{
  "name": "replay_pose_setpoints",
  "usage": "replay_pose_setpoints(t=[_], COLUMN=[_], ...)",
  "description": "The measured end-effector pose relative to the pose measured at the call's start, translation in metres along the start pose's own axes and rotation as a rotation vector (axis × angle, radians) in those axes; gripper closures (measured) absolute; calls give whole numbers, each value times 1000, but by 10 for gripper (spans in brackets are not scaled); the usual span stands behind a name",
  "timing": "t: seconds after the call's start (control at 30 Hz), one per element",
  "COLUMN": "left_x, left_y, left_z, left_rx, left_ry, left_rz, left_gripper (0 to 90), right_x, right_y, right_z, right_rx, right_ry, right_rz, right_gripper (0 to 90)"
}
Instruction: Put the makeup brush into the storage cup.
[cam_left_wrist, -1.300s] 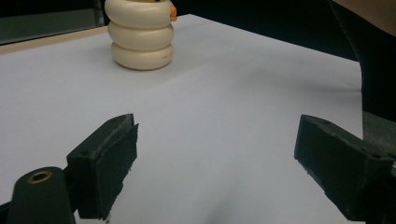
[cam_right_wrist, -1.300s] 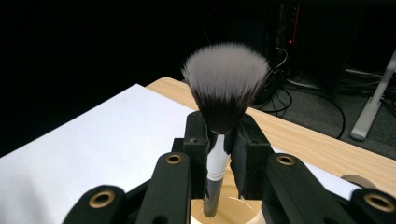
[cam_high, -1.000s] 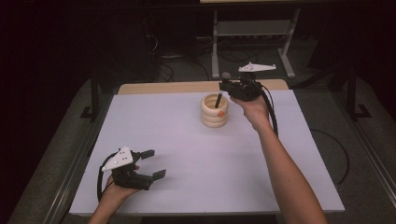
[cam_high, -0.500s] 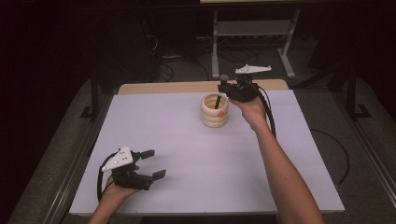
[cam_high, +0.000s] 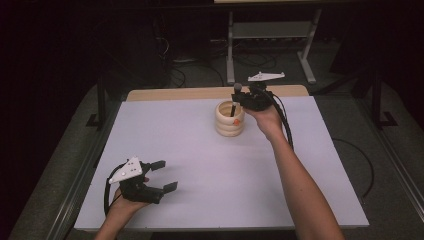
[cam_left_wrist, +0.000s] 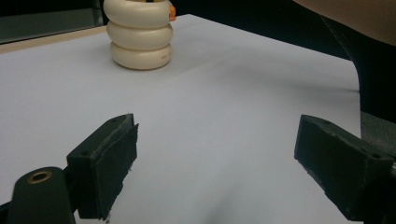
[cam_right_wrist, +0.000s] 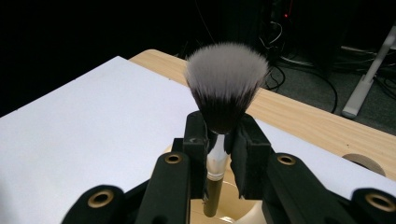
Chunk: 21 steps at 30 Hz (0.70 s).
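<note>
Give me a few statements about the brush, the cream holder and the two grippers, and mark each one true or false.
1. The right gripper is shut on the brush. True.
2. The brush lies flat on the white table cover. False: it stands bristles up, its handle going down into the ribbed cream holder.
3. The left gripper is open with nothing between its jaws. True.
4. The left gripper touches the holder. False: it sits near the table's front edge, well apart from it.
5. The holder stands toward the far side of the table. True.
</note>
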<state>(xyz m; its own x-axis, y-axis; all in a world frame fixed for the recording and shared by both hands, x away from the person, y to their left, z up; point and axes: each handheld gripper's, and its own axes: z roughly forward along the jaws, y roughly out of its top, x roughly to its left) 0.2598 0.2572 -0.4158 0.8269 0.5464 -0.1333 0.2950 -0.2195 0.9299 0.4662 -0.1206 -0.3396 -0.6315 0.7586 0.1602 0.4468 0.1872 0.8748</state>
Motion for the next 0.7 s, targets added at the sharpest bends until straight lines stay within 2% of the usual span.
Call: replay_pose_setpoints(t=[0.07, 0.4, 0.43, 0.5, 0.57, 0.7], left_x=[0, -1, -1, -1, -1, -1], left_y=[0, 0, 0, 0, 0, 0], left_z=[0, 0, 0, 0, 0, 0], left_rx=[-3, 1, 2, 1, 0, 1], left_ry=[0, -2, -2, -3, -2, -3], left_rz=[-1, 5, 4, 3, 1, 4], left_gripper=[125, 126, 125, 125, 125, 125], right_x=[1, -1, 0, -1, -1, -4], right_y=[-1, -4, -4, -5, -5, -6], right_z=[1, 7, 8, 8, 9, 7], right_rx=[11, 29, 32, 25, 27, 25], right_ry=[-1, -14, -14, -28, -50, -55], right_rz=[12, -2, 6, -5, 8, 37], right_gripper=[762, 759, 739, 542, 404, 288])
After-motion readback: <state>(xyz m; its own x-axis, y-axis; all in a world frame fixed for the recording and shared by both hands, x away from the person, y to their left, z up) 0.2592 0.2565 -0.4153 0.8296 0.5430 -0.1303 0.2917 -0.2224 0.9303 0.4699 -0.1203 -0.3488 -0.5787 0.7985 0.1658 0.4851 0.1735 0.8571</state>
